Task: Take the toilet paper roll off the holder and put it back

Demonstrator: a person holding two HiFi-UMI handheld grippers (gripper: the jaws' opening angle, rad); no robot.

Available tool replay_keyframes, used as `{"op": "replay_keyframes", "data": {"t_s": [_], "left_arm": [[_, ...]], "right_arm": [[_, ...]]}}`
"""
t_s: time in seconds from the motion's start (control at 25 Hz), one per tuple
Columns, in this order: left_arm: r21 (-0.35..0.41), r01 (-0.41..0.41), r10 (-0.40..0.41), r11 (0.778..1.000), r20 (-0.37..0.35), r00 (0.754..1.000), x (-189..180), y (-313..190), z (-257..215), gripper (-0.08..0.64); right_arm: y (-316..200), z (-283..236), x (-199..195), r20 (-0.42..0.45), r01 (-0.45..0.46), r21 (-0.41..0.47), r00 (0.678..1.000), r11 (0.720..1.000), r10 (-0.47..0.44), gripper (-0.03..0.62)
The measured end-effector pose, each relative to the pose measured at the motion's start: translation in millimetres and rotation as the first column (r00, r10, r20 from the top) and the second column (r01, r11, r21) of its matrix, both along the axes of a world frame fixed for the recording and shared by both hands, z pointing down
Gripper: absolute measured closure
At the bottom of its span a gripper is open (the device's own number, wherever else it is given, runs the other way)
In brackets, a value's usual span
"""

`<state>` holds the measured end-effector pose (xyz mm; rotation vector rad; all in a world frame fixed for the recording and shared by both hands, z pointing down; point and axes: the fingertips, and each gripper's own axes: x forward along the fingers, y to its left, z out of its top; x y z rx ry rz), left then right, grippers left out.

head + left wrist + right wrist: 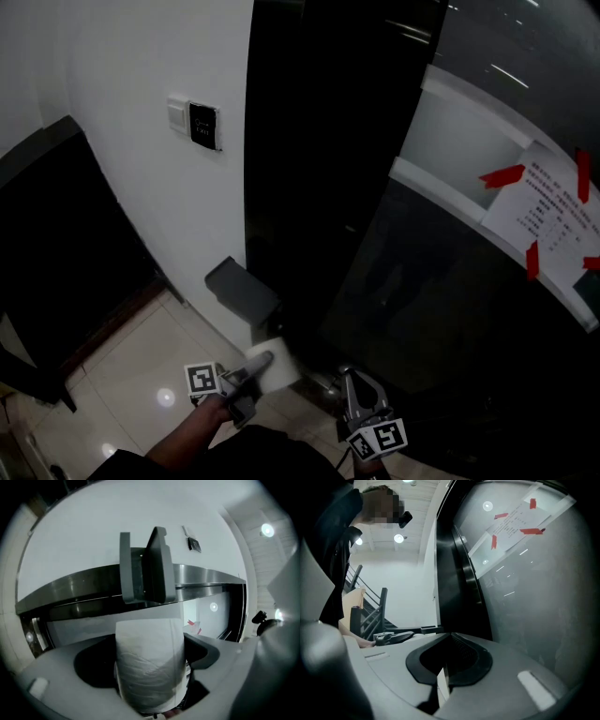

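The white toilet paper roll [282, 367] sits between the jaws of my left gripper [262, 364], which is shut on it just below the grey wall holder [241, 290]. In the left gripper view the roll [149, 667] fills the gap of the left gripper [150, 645], and the holder [143, 569] stands ahead on the white wall, a little above the roll and apart from it. My right gripper [350, 377] hangs to the right by the dark glass, shut with nothing in it; in its own view the right gripper [450, 638] has its jaws closed together.
A switch plate and a black card panel [203, 125] are on the white wall above the holder. Dark glass [441, 309] with a taped paper notice [548, 211] stands at the right. Pale floor tiles [141, 366] lie below left. A person's dark sleeve [342, 536] shows beside the right gripper.
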<state>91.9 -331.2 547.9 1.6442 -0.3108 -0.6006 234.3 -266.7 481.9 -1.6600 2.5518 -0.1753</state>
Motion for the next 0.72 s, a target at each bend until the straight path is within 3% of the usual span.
{"op": "replay_keyframes", "data": {"t_s": [0.12, 0.28, 0.48, 0.6, 0.72], "left_arm": [[0.054, 0.025, -0.031, 0.998, 0.122, 0.992, -25, 10, 1, 0.126], [0.185, 0.071, -0.126, 0.98, 0.305, 0.944, -66, 16, -1, 0.126], [0.417, 0.121, -0.29, 0.901, 0.372, 0.882, -105, 19, -49, 0.126], [0.504, 0.173, -0.391, 0.846, 0.367, 0.844, -127, 21, -71, 0.126], [0.581, 0.208, -0.487, 0.787, 0.378, 0.787, -148, 25, -90, 0.126]], "right_arm": [[-1, 1, -10, 0.0, 0.032, -0.003, 1.0, 0.999, -0.032, 0.578], [-1, 2, -23, 0.001, 0.062, -0.009, 0.998, 0.998, -0.062, 0.578], [1, 3, -43, 0.002, 0.109, -0.013, 0.994, 0.994, -0.109, 0.578], [2, 2, -50, 0.002, 0.123, -0.013, 0.992, 0.992, -0.123, 0.578], [5, 0, -58, 0.001, 0.136, -0.009, 0.991, 0.991, -0.136, 0.578]]}}
